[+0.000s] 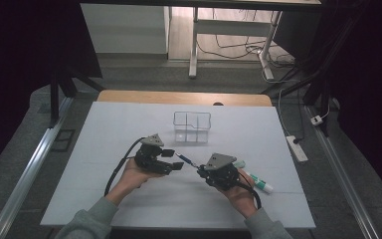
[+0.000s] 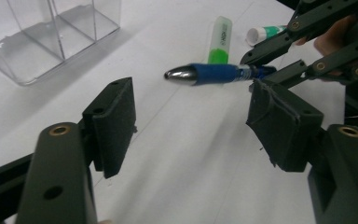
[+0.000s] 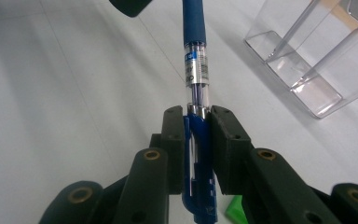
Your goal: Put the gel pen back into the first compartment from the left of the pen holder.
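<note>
A blue pen (image 1: 185,159) with a silver tip is held level above the white sheet, and my right gripper (image 1: 200,171) is shut on its clip end. In the right gripper view the pads (image 3: 223,144) press on the pen's blue clip section (image 3: 196,154), while its barrel (image 3: 195,56) points away from me. My left gripper (image 1: 173,159) faces the pen's tip and is open. Seen in the left gripper view, the pen (image 2: 214,73) lies just beyond the left gripper (image 2: 193,116), touching neither pad, with the right gripper (image 2: 261,70) holding its far end.
A clear plastic divided box (image 1: 192,127) stands behind the grippers at mid-table. On the white sheet (image 1: 129,129), a green highlighter (image 1: 238,163) and a white-and-green marker (image 1: 258,181) lie to the right of the right hand.
</note>
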`<state>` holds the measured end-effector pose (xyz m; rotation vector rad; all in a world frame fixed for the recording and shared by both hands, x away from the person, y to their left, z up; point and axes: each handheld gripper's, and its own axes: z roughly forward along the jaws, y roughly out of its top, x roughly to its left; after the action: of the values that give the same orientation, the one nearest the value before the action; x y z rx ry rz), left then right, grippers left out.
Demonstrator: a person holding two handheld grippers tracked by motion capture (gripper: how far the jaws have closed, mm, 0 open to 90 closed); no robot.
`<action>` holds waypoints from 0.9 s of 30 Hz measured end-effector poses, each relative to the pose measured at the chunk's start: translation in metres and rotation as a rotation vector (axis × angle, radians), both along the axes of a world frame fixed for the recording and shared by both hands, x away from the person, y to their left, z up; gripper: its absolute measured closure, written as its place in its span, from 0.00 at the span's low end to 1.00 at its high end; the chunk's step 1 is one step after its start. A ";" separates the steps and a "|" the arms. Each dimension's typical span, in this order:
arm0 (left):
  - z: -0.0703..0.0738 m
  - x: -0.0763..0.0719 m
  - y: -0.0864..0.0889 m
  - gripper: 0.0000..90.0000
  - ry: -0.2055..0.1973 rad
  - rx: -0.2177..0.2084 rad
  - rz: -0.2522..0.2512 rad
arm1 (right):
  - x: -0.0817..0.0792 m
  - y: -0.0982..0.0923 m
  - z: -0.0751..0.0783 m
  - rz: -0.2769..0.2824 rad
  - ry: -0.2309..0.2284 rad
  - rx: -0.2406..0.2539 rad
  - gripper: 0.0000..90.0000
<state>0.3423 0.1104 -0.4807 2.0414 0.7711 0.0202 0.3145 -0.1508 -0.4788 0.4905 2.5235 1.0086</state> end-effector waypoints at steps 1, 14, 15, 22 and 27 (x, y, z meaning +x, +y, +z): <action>0.000 0.000 0.000 0.37 0.002 -0.005 -0.004 | 0.000 0.001 0.000 0.002 0.001 0.000 0.84; -0.002 0.002 -0.004 0.54 0.022 -0.034 -0.015 | -0.003 0.006 -0.004 0.004 -0.013 -0.011 0.84; -0.002 0.002 -0.004 0.55 0.023 -0.035 -0.015 | -0.003 0.007 -0.004 0.003 -0.012 -0.014 0.84; -0.001 0.002 -0.002 0.64 0.036 -0.065 -0.015 | -0.003 0.008 -0.006 0.000 -0.018 -0.019 0.84; 0.000 0.001 -0.003 0.67 0.051 -0.124 -0.032 | -0.003 0.008 -0.007 -0.005 -0.010 -0.009 0.84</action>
<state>0.3433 0.1078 -0.4808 1.9428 0.7522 -0.0959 0.3119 -0.1429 -0.4857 0.4876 2.5160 0.9952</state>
